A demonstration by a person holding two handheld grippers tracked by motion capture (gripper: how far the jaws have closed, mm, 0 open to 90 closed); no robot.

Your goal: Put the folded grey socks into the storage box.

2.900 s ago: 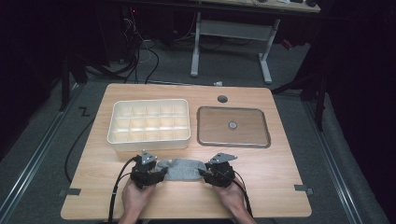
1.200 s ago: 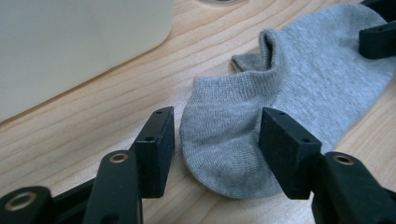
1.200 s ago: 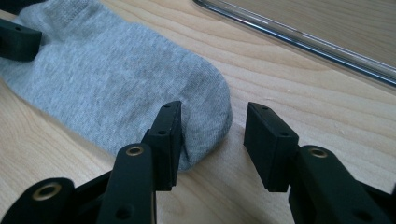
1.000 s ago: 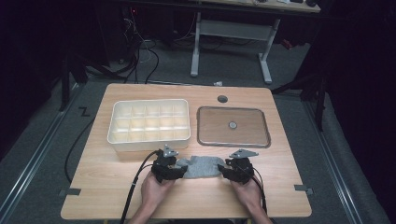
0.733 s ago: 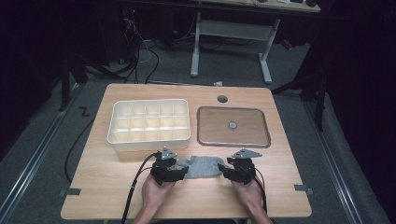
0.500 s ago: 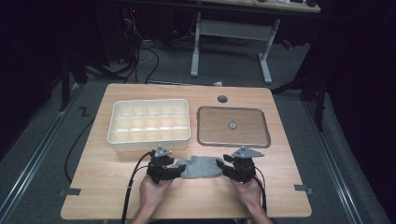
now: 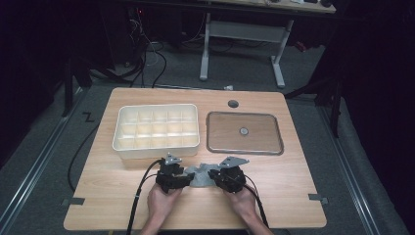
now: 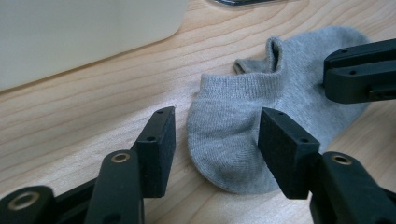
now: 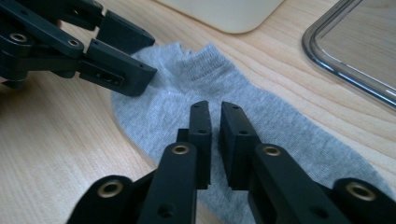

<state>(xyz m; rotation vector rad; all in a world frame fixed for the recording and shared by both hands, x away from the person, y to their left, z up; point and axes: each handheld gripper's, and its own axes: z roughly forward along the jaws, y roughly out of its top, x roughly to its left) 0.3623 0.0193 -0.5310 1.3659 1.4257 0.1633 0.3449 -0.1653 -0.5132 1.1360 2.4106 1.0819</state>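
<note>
Dark room, pale woodgrain desk (image 7: 293, 196). At the back left a cream compartment box (image 7: 156, 129); beside it a flat clear-rimmed tray (image 7: 244, 133). Near the front edge, flat between both hands, a grey knitted ankle sock (image 8: 261, 121). Left claw (image 8: 215, 140) spread, jaws just narrowed a little, straddling the sock's rounded end without pressing. Right claw (image 9: 215, 140) just drawn nearly together, low over the sock's middle; whether fabric is pinched, unclear. Against a second ago, both hands sit slightly farther up the desk.
</note>
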